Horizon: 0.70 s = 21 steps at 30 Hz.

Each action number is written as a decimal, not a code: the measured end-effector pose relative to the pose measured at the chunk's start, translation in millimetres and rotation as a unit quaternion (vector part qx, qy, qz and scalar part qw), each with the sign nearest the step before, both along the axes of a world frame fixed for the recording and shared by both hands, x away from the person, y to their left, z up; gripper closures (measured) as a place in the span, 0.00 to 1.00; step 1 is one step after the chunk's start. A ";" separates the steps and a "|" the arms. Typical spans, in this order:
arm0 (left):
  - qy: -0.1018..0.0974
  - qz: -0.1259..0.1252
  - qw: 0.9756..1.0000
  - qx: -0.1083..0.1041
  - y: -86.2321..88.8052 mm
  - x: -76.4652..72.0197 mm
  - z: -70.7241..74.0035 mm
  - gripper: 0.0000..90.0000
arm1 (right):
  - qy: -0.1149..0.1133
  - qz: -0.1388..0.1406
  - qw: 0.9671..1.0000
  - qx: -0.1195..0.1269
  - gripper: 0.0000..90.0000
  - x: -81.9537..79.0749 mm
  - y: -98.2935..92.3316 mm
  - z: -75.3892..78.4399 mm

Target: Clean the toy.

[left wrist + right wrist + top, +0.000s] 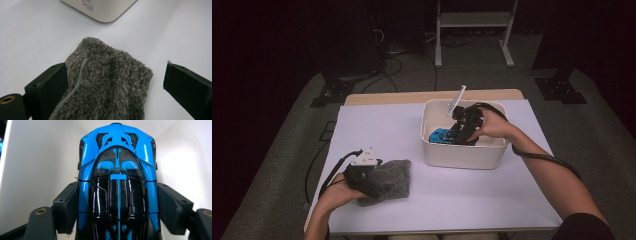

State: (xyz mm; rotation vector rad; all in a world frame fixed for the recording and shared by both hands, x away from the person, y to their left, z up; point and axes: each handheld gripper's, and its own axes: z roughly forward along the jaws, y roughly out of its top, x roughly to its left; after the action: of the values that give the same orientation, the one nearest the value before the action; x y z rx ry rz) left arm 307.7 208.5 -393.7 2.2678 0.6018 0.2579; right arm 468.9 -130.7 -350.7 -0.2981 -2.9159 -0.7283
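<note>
A grey fuzzy cloth (394, 175) lies on the table at the near left. My left gripper (378, 187) rests over its near end, open. In the left gripper view the cloth (107, 82) lies between the wide-spread jaws of the left gripper (115, 68); the left jaw touches its edge and the right jaw stands apart. A blue and black toy car (441, 135) sits inside the white bin (462, 155). My right gripper (457, 137) reaches into the bin. In the right gripper view, the right gripper (117, 187) has both pads pressed on the sides of the car (117, 165).
The pale table top (492, 195) has free room in front of and left of the bin. A corner of the bin (100, 10) lies just beyond the cloth. Behind the table's wooden far edge (432, 96) stand a white rack (472, 30) and dark stands.
</note>
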 end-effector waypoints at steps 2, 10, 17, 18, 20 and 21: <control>0.000 0.001 1.000 -0.004 0.2 -0.2 -0.1 0.06 | 0.001 -0.001 1.000 -0.003 0.28 0.4 0.7 -0.5; 0.000 0.000 1.000 -0.004 0.1 -0.2 -0.3 0.06 | 0.003 -0.002 1.000 -0.012 0.28 0.6 1.4 -2.8; 0.000 -0.001 1.000 -0.002 0.2 -0.3 -0.1 0.06 | 0.008 0.001 1.000 -0.017 0.28 -1.5 1.9 -4.6; 0.001 -0.001 1.000 -0.002 0.2 -0.2 0.0 0.06 | 0.007 0.001 1.000 -0.018 0.28 -1.7 2.0 -4.6; 0.001 -0.001 1.000 -0.003 0.4 -0.2 0.1 0.06 | 0.009 0.001 1.000 -0.017 0.28 -1.3 1.8 -4.6; 0.000 -0.001 1.000 -0.003 0.6 -0.1 0.2 0.06 | 0.008 0.001 1.000 -0.016 0.28 -1.2 1.8 -4.5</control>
State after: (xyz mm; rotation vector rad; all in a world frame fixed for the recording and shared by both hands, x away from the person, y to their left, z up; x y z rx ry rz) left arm 307.6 209.2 -393.5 2.2630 0.6003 0.2542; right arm 467.6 -129.0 -355.1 -0.3022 -2.9159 -0.6755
